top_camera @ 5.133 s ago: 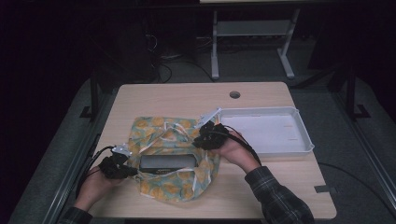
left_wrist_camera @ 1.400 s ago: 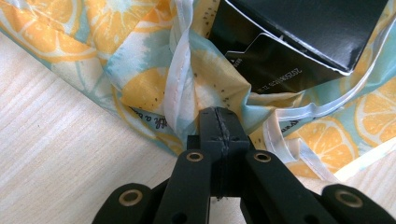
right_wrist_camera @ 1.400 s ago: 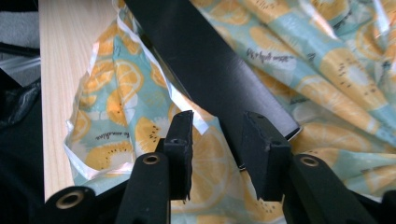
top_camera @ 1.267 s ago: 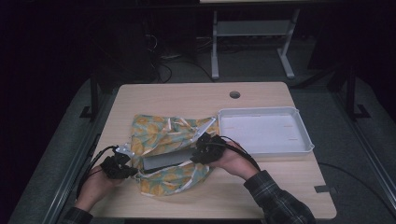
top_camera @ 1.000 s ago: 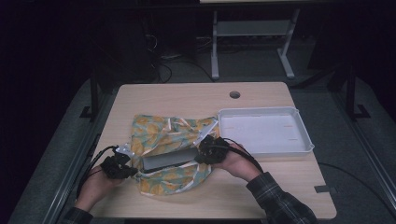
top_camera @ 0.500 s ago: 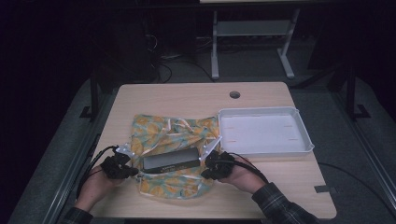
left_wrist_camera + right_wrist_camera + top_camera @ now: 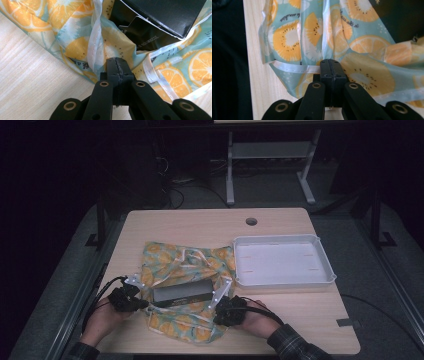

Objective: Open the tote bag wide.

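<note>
On the pale wooden worktop (image 7: 210, 227), orange-slice-patterned plastic bag (image 7: 185, 265) around a black rectangular box (image 7: 182, 293), its small print unreadable, left gripper (image 7: 116, 62) and right gripper (image 7: 330, 63) fingers both clamped on bag edges.

white tray (image 7: 283, 281) on table (image 7: 200, 227)

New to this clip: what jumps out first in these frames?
The orange-slice printed bag spread across the near middle of the table, with a black box lying partly inside it. Both tongs are shut on its fabric: the left tongs at the bag's left edge beside the box, the right tongs near the white-hemmed front right edge. An empty white tray sits to the bag's right.
</note>
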Demonstrator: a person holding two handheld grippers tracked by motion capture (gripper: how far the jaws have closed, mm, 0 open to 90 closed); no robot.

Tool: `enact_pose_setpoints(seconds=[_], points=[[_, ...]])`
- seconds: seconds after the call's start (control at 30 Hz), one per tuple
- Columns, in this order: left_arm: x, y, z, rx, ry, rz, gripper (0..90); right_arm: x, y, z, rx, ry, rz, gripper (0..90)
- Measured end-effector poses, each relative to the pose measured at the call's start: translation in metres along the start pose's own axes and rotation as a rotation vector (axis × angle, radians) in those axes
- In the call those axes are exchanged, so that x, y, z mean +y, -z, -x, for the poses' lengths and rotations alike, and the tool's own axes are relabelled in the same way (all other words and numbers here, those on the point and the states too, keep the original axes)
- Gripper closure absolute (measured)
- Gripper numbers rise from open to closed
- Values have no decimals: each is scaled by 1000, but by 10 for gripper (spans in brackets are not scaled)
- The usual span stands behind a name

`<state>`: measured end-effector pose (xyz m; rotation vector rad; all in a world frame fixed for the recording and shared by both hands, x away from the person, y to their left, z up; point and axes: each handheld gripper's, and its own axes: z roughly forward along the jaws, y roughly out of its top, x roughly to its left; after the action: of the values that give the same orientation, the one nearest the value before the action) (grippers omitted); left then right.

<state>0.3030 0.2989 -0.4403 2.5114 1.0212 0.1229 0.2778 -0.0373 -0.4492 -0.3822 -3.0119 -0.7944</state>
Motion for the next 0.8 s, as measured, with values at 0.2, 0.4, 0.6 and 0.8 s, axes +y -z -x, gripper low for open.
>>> enact_pose_setpoints(seconds=[0.2,0.4,0.6,0.8], points=[[0,0,0,1,-5,-2,899,0,0,0,1,15,5,895],[0,0,0,1,-8,0,898,-1,0,0,12,20,11,832],[0,0,0,-1,-10,-2,898,0,6,2,8,4,39,692],[0,0,0,-2,-11,-2,898,2,18,5,0,-7,103,606]])
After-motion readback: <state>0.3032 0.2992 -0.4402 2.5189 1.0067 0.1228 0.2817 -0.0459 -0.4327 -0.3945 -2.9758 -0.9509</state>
